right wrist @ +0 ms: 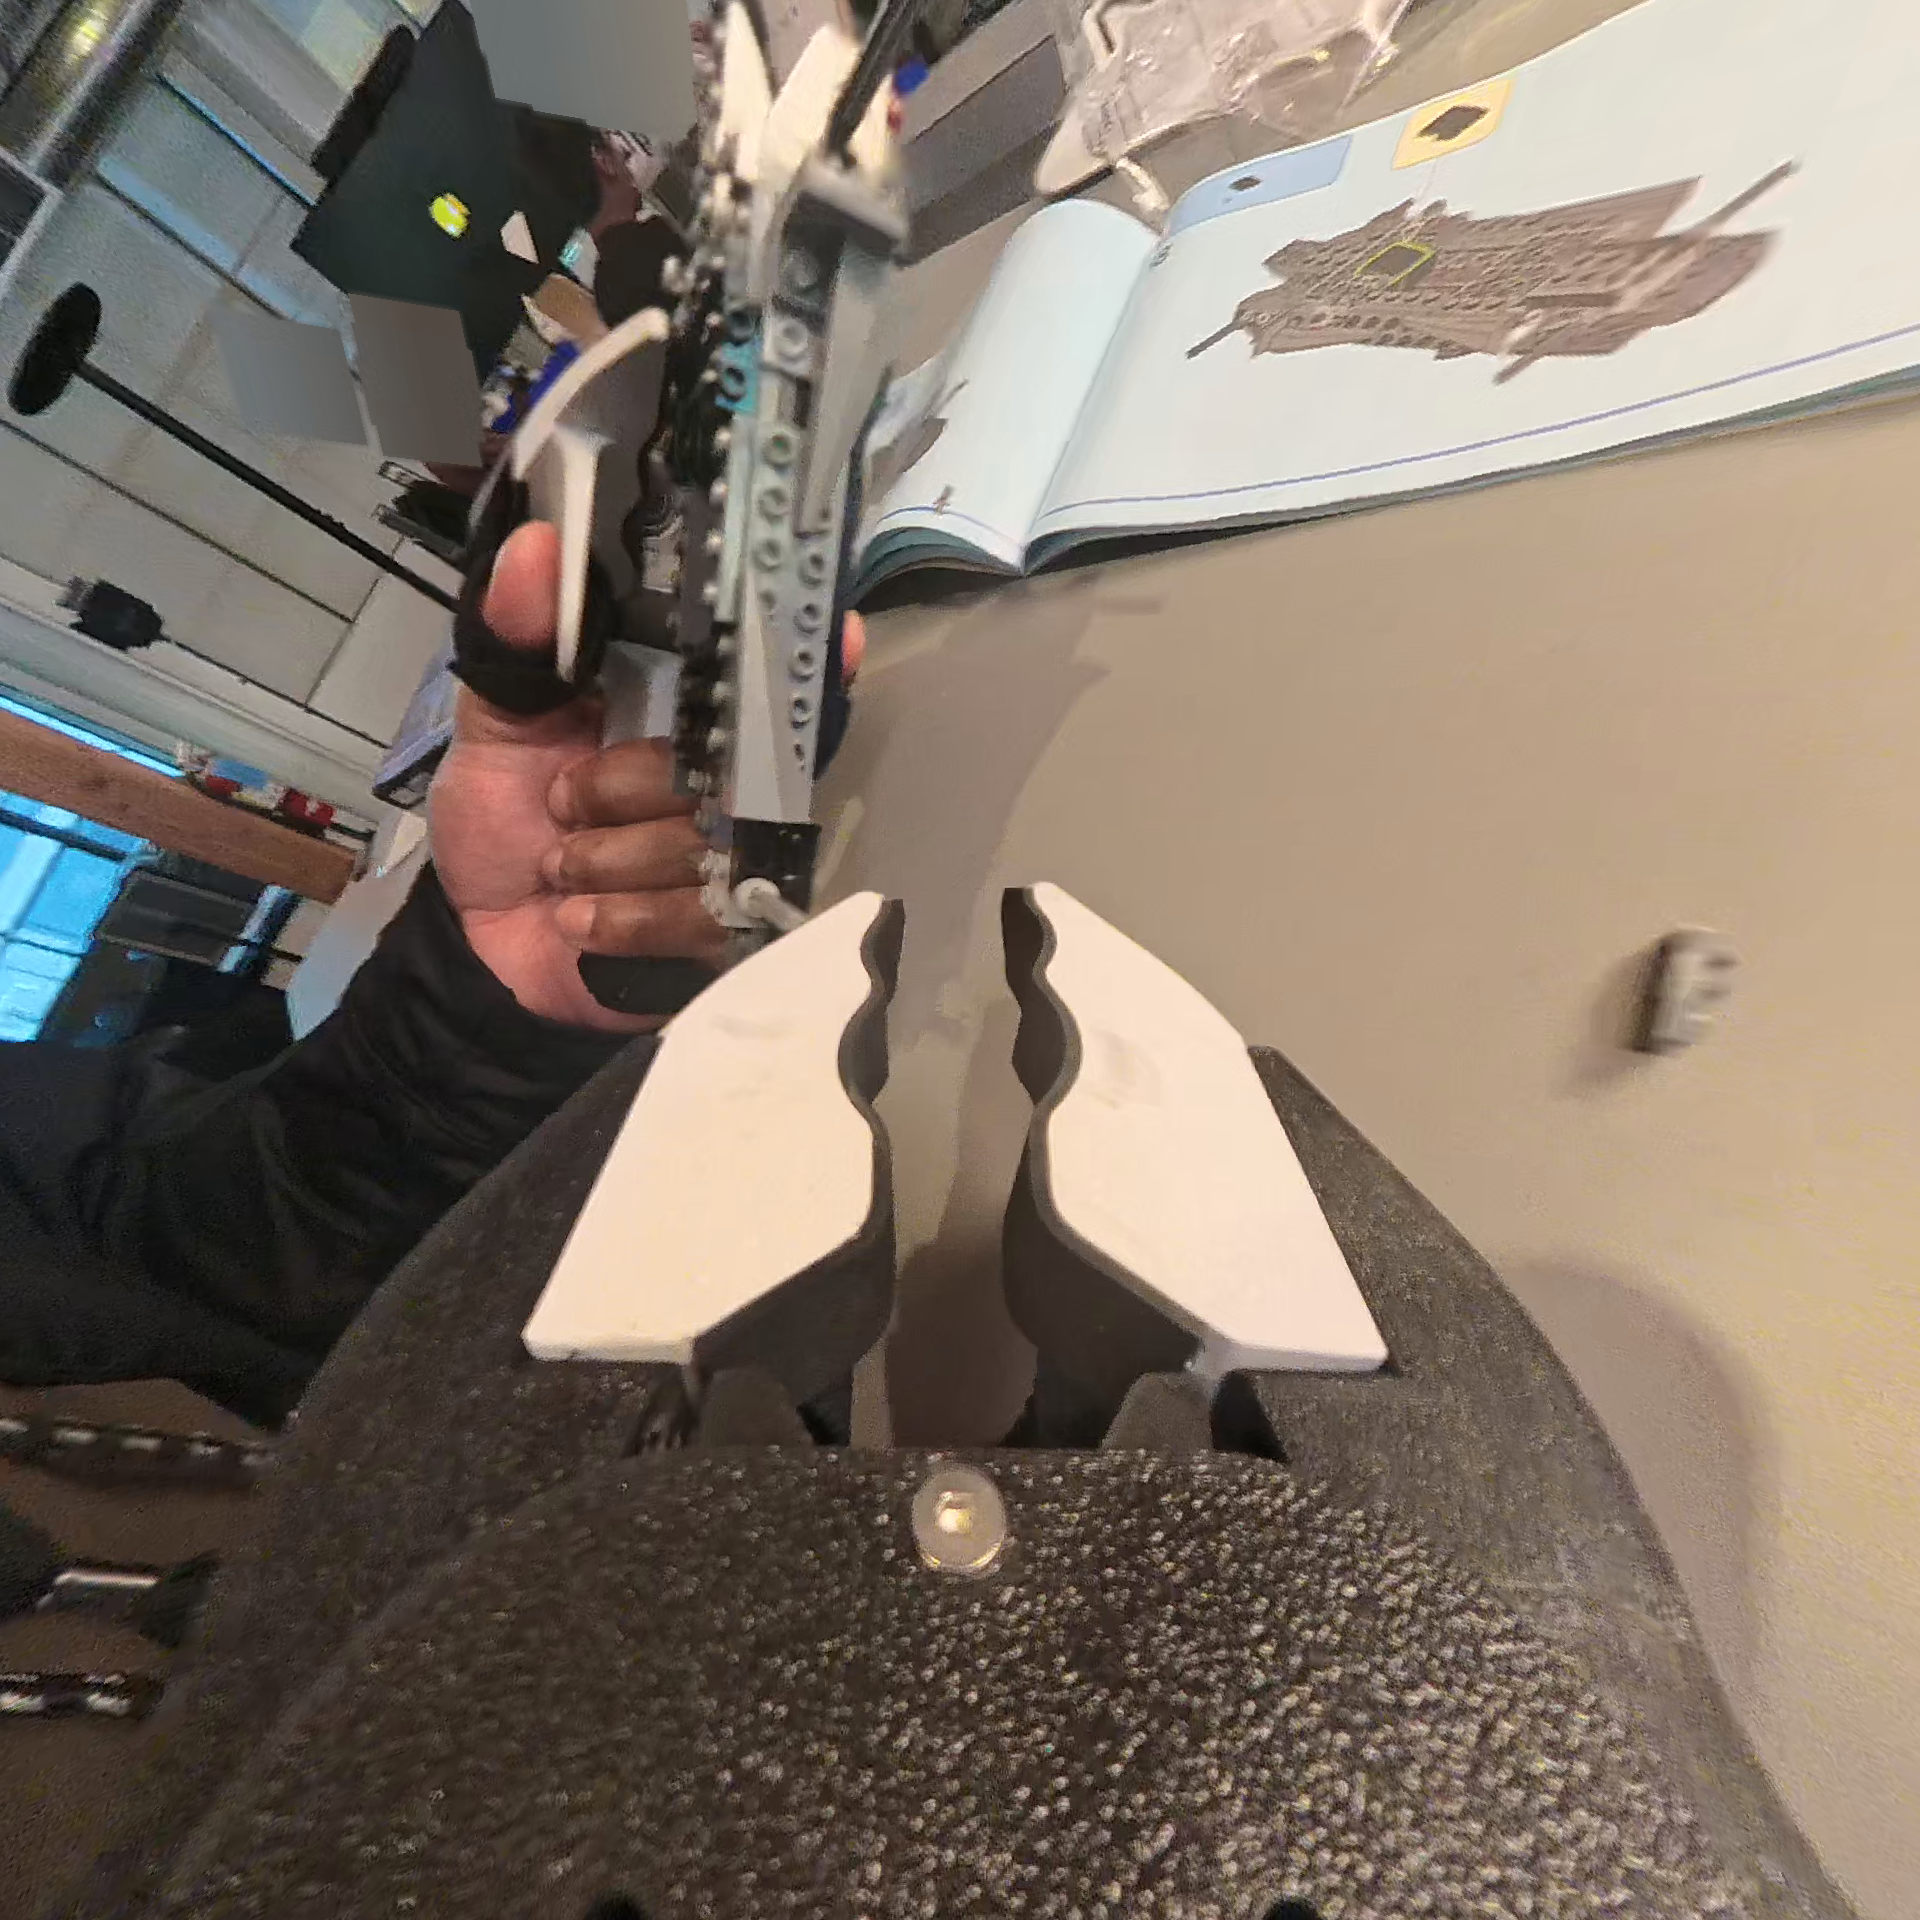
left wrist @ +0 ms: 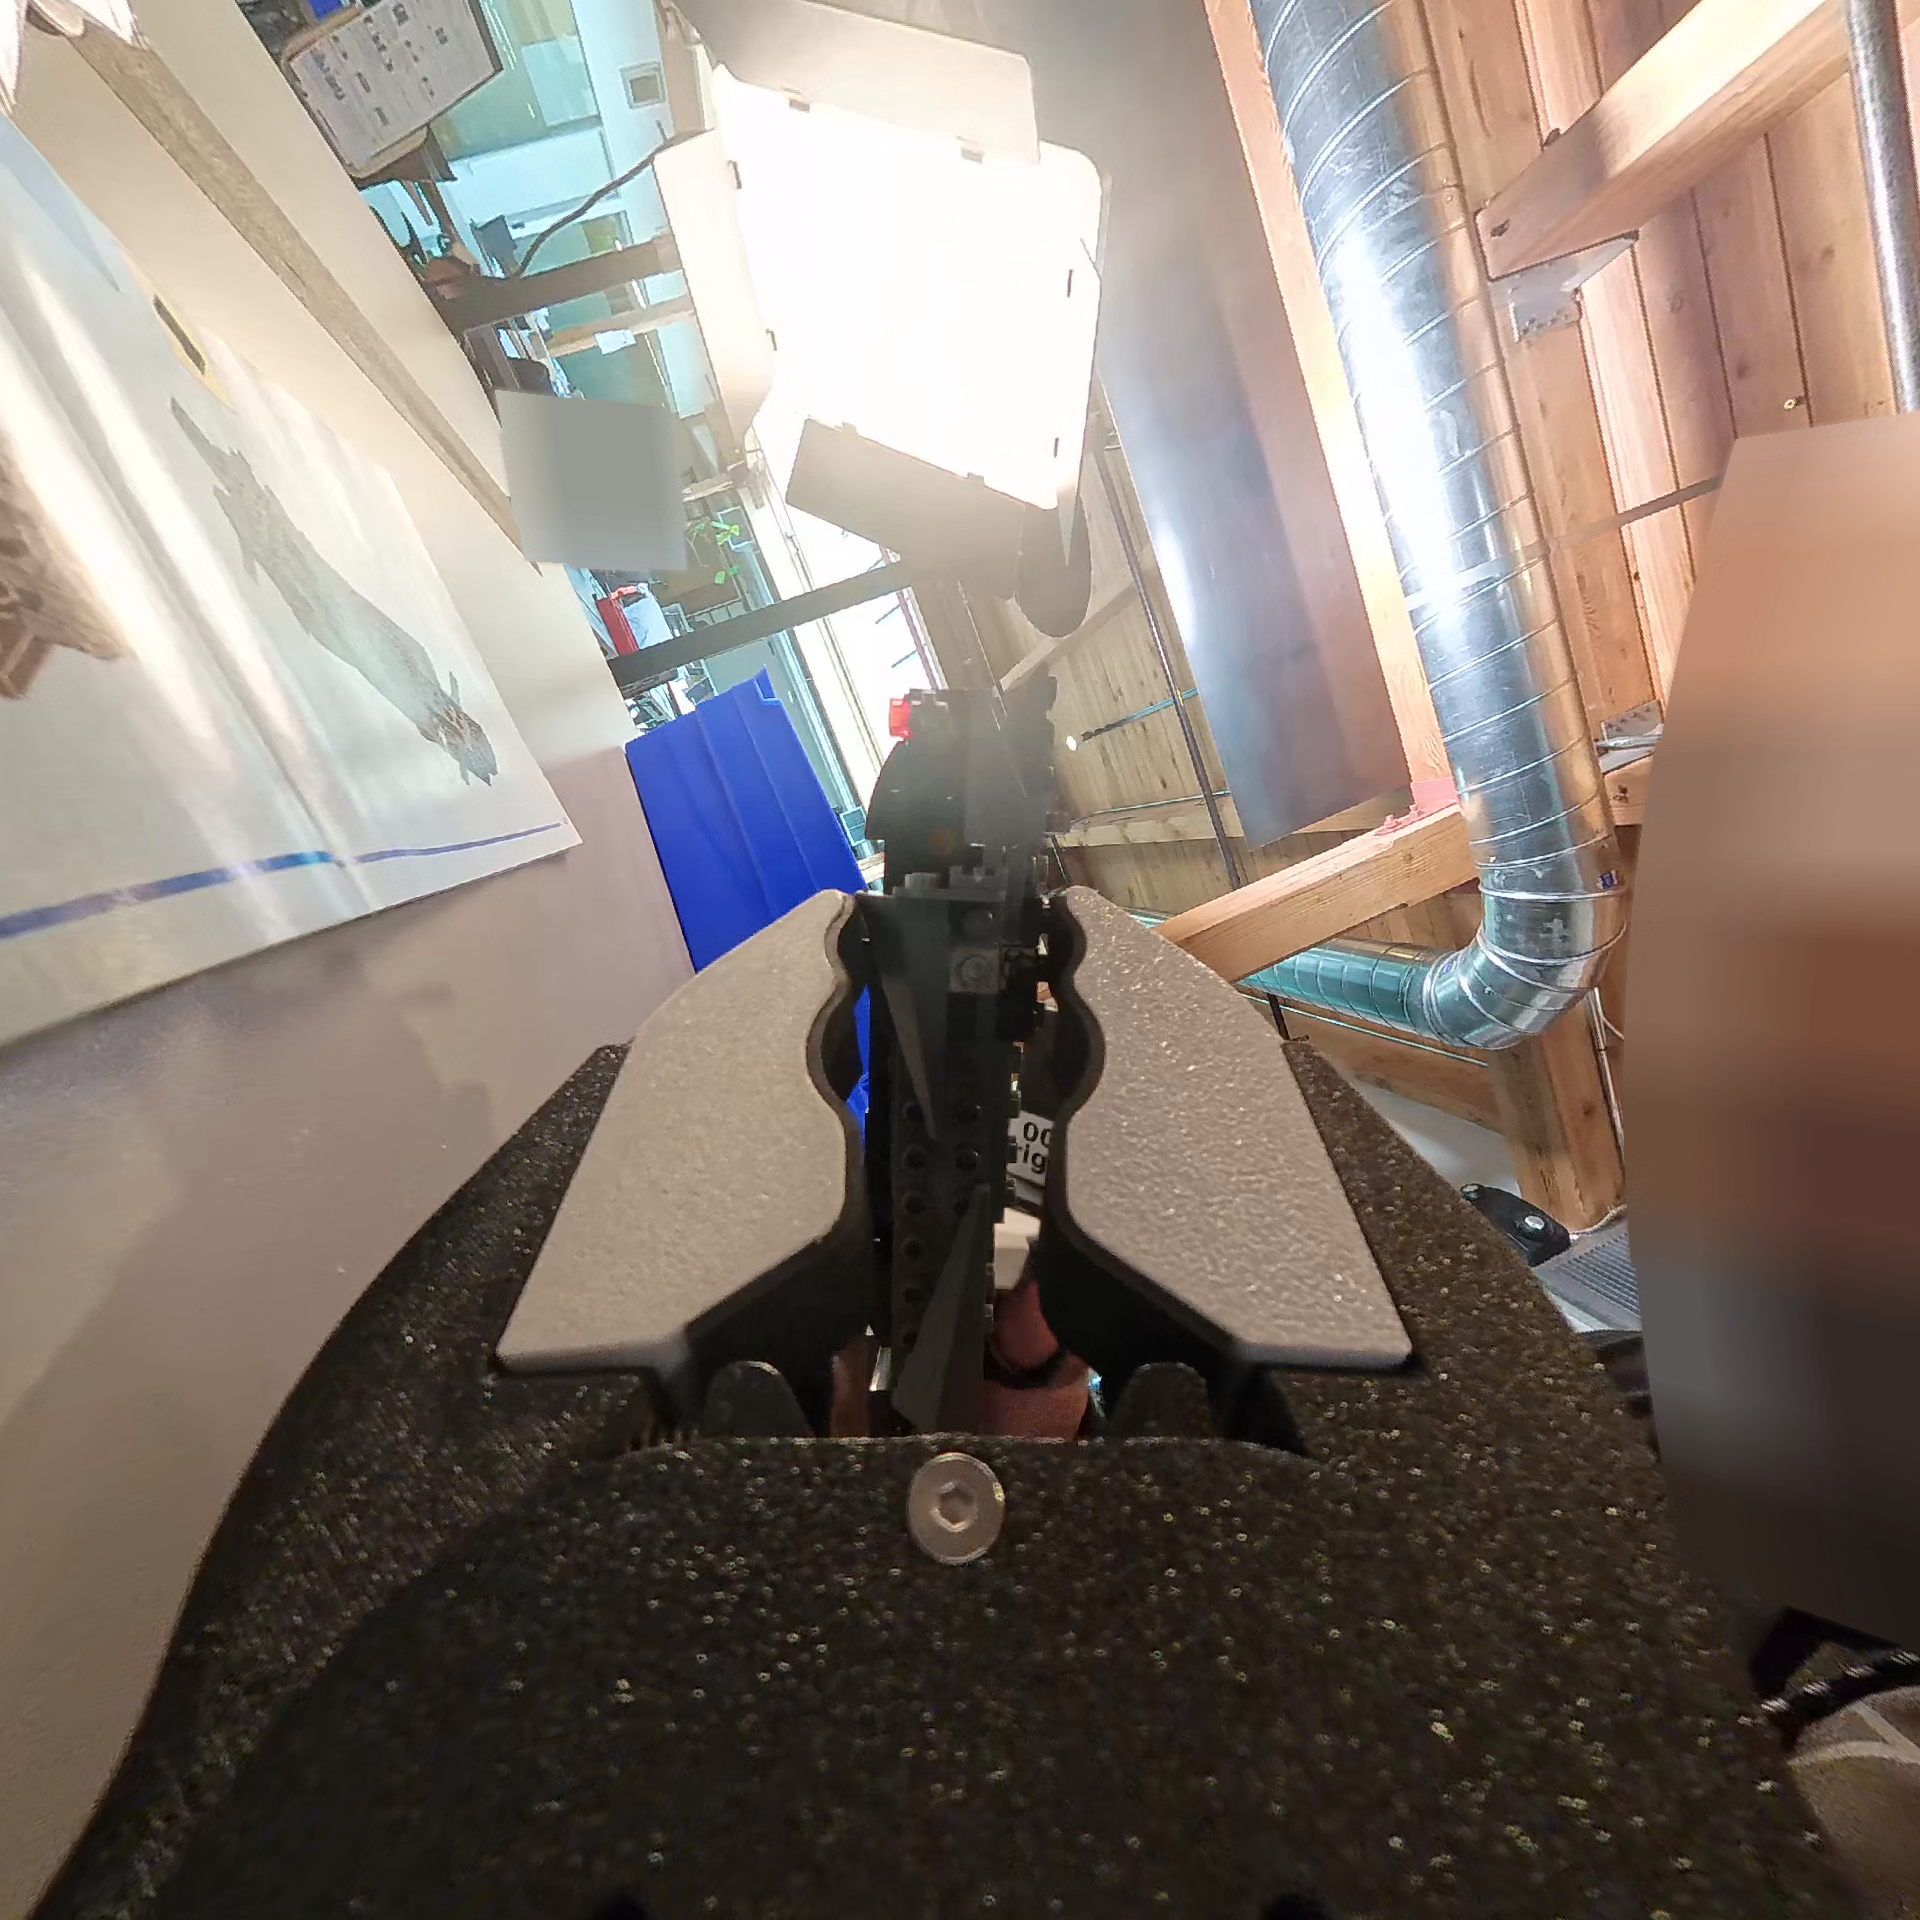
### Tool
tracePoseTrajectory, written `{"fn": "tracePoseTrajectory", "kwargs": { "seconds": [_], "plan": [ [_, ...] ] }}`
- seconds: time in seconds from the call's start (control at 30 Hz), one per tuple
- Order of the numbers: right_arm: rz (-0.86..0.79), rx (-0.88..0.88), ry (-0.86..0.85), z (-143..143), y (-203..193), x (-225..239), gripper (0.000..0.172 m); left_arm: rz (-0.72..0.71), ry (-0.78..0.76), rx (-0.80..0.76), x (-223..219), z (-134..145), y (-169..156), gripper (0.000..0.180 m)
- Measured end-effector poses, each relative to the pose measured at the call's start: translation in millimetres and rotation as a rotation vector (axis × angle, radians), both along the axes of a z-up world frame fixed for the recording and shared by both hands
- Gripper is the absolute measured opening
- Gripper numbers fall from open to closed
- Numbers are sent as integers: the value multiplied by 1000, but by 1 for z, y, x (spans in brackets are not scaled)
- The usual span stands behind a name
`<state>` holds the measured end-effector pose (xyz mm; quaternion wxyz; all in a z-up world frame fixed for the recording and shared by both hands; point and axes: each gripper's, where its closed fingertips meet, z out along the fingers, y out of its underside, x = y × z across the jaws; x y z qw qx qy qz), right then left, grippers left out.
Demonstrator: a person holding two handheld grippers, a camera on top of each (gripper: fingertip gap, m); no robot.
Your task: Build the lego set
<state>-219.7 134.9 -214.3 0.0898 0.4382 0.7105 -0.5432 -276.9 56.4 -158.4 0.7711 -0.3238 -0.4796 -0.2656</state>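
The left gripper is closed on a dark grey brick model, both pads pressing its sides; the model runs lengthwise between the fingers and projects beyond the tips. The right gripper stands partly open and bare, just beside the brick model's lower end. An open instruction booklet lies on the table beyond the brick model.

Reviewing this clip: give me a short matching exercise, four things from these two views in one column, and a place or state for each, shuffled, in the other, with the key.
Things
1. left gripper
2. right gripper
3. open instruction booklet
4. small grey brick

States
A. lies alone on the bare table
B. fingers apart, nothing between them
C. lies flat, pages showing a grey model
D. closed on a dark grey brick model

Pairs: 1-D, 2-B, 3-C, 4-A
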Motion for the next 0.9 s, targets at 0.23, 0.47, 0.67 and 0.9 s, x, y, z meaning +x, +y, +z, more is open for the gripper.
{"fn": "tracePoseTrajectory", "kwargs": {
  "seconds": [0.23,0.47,0.67,0.9],
  "plan": [
    [-199,523,154,-10,72,-46,20,-7,5,-14,1,0,2,34],
    [-192,696,98,-42,84,-44,20,-10,6,-22,1,-1,3,34],
    [-142,710,175,-41,78,-48,3,-11,6,-25,1,-1,4,34],
    [-26,666,440,-9,61,-36,10,-12,7,-25,2,0,4,34]
  ]
}}
